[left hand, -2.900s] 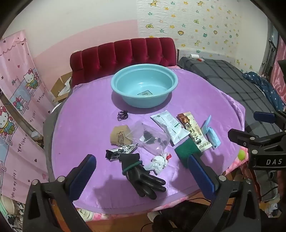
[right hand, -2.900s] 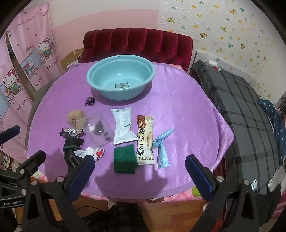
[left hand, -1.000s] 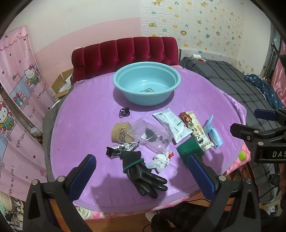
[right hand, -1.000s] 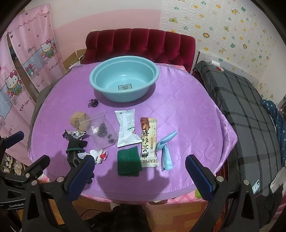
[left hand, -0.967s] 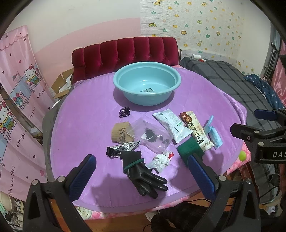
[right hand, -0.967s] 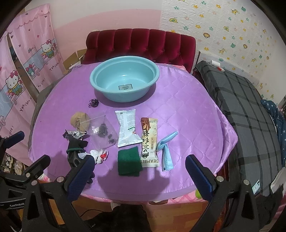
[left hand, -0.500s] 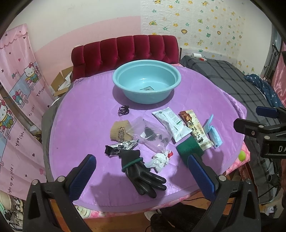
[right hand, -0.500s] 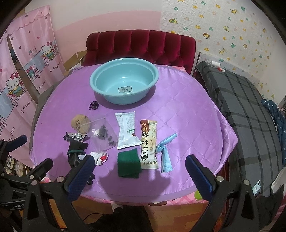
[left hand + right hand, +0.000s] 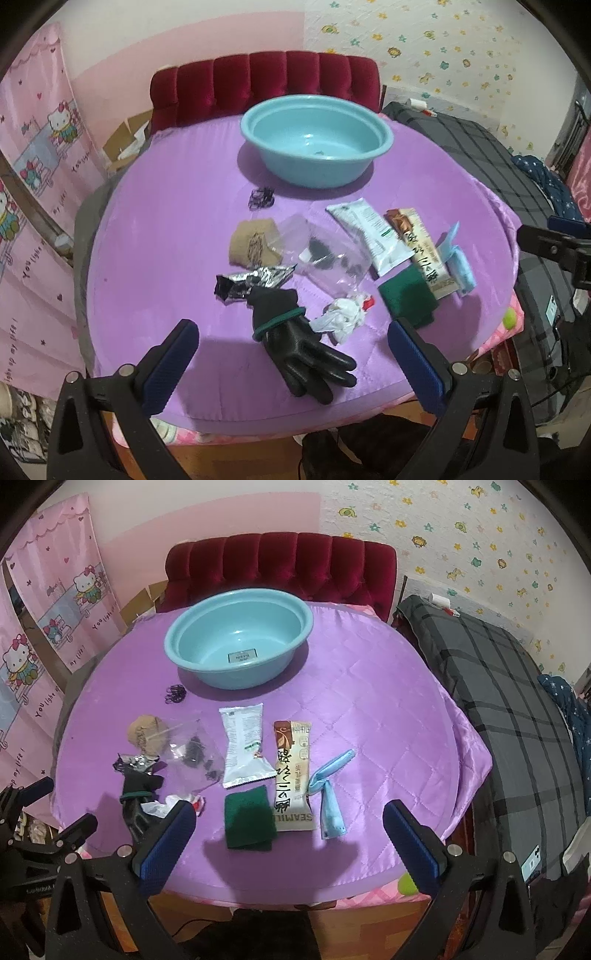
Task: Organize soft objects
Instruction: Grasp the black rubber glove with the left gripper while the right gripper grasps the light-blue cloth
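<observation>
A round table under a purple cloth point(image 9: 166, 206) point(image 9: 369, 701) carries a light blue basin point(image 9: 316, 138) point(image 9: 238, 635) at the far side. Nearer lie a black glove point(image 9: 295, 336) point(image 9: 138, 794), a crumpled white wrapper point(image 9: 343, 314), a green sponge point(image 9: 406, 297) point(image 9: 249, 819), a blue face mask point(image 9: 458, 258) point(image 9: 328, 790), two snack packets point(image 9: 245, 746) point(image 9: 293, 771), a clear bag point(image 9: 325, 254), a silver wrapper point(image 9: 255, 282) and black hair ties point(image 9: 261, 195). My left gripper point(image 9: 291, 362) hangs open over the glove. My right gripper point(image 9: 288, 840) is open above the near edge by the sponge.
A red tufted chair back point(image 9: 266, 81) stands behind the table. A bed with a grey plaid cover point(image 9: 509, 686) runs along the right. Pink cartoon curtains point(image 9: 33, 155) hang at the left. A brown paper cup sleeve point(image 9: 253, 247) lies by the clear bag.
Both grippers have drifted slightly forward and lower toward the table; the left one now stands closer over the glove. Nothing on the table has moved.
</observation>
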A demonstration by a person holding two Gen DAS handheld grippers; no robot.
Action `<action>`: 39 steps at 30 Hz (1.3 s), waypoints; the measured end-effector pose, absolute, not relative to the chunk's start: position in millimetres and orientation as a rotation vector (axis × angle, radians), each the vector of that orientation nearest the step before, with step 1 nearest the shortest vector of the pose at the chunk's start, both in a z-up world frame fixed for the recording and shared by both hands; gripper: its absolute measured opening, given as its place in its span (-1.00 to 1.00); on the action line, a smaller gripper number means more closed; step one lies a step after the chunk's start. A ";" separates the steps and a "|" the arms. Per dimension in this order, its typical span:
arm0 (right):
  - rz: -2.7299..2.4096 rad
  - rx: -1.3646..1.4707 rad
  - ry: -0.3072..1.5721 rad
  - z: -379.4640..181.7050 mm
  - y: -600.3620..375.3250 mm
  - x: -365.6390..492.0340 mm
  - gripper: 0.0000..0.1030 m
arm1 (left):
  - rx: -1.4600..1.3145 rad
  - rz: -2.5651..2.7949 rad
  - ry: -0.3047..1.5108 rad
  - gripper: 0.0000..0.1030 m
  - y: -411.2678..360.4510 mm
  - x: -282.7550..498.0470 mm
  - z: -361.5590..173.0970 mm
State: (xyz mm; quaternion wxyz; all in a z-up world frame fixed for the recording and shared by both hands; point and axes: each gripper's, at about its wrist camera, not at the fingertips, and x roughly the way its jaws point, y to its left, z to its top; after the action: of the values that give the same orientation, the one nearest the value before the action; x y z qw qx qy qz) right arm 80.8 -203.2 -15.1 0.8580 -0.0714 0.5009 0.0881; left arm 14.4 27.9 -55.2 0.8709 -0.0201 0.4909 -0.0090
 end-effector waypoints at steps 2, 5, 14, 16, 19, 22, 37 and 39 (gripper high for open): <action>0.185 -0.149 1.061 -21.9 -205.2 84.6 1.00 | -0.056 -0.007 1.040 1.00 33.2 18.5 -66.1; 0.190 -0.155 1.069 -30.6 -207.8 88.4 1.00 | -0.069 -0.007 1.056 1.00 37.2 23.4 -80.9; 0.178 -0.153 1.138 -61.7 -217.7 100.3 1.00 | -0.067 -0.020 1.139 1.00 34.6 28.1 -132.1; 0.179 -0.154 1.145 -65.8 -218.2 102.1 1.00 | -0.075 -0.015 1.152 1.00 35.8 29.6 -142.4; 0.173 -0.155 1.165 -74.7 -220.0 105.9 1.00 | -0.077 -0.010 1.156 1.00 37.2 32.5 -155.8; 0.166 -0.155 1.183 -81.3 -222.1 108.5 1.00 | -0.097 -0.020 1.180 1.00 39.1 37.3 -168.6; 0.159 -0.159 1.242 -107.3 -226.5 126.0 1.00 | -0.199 -0.114 1.198 -0.28 38.9 36.5 -183.8; 0.164 -0.154 1.243 -109.3 -226.4 128.6 0.99 | -0.198 -0.118 1.196 -0.44 40.4 33.5 -179.7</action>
State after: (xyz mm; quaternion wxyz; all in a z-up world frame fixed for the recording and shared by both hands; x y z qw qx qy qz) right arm 128.6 -226.4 -109.3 0.8072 -0.0722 0.5809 0.0766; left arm 33.5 40.4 -179.7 0.8201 -0.0930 0.5619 -0.0552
